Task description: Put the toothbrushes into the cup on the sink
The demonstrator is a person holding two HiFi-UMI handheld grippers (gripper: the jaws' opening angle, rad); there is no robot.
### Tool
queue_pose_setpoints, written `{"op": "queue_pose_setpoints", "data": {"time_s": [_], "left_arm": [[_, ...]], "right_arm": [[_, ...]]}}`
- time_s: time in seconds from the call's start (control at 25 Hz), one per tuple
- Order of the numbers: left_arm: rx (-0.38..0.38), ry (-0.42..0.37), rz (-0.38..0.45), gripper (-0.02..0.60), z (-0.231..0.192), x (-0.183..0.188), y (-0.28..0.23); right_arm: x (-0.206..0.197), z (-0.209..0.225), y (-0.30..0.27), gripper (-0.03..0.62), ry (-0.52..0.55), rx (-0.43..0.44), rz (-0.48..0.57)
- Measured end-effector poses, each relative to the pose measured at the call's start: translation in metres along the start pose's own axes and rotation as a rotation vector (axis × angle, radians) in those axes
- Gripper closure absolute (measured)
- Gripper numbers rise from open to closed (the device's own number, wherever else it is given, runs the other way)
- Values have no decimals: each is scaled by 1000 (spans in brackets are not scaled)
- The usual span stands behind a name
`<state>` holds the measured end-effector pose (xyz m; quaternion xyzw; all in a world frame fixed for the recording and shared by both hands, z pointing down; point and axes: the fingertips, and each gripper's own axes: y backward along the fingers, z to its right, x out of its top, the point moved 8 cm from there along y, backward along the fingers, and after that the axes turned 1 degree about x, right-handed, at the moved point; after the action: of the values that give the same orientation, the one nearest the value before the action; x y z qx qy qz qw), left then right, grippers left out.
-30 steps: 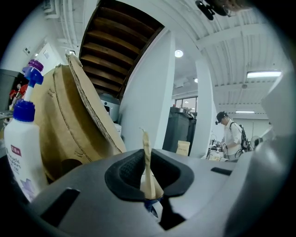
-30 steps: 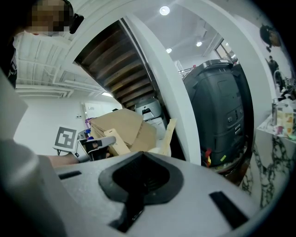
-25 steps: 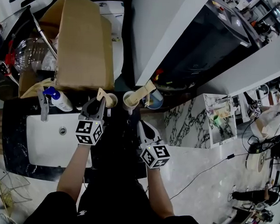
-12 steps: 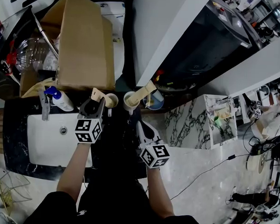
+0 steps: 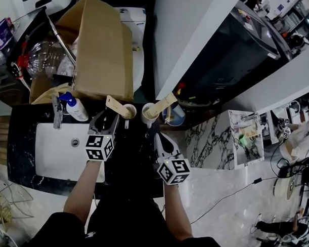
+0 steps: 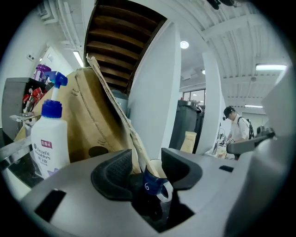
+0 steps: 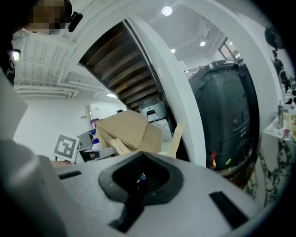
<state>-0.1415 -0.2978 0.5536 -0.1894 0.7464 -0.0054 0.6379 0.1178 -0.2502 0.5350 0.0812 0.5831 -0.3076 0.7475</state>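
Box and bottle
A big brown box (image 5: 104,48) stands tilted; a white bottle (image 5: 76,110) with a blue top is just beside it.

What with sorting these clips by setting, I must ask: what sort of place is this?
Probably a washstand mock-up inside a lab or workshop: a white sink with a faucet and toothbrush cups on a dark counter, but a cardboard box behind it and cables across the floor.
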Motion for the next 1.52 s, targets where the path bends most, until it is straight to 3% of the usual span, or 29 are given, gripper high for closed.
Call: {"op": "queue_pose_setpoints", "data": {"time_s": [0.12,0.36,0.6,0.92,1.52], "left_arm": [[3,-10,3,393,2,2,12],[7,-51,34,488,11,13,35],[5,-79,69,540,21,27,52],[-7,-127,120,577,39,48,71],[-45,-165,179,578,57,67,118]], "right_arm": [[5,0,2,592,11,-10,14],[21,-1,9,592,56,-32,36],[40,-9,17,592,105,-31,70],[66,-13,35,592,132,-18,127],[81,-38,69,592,156,-7,177]]}}
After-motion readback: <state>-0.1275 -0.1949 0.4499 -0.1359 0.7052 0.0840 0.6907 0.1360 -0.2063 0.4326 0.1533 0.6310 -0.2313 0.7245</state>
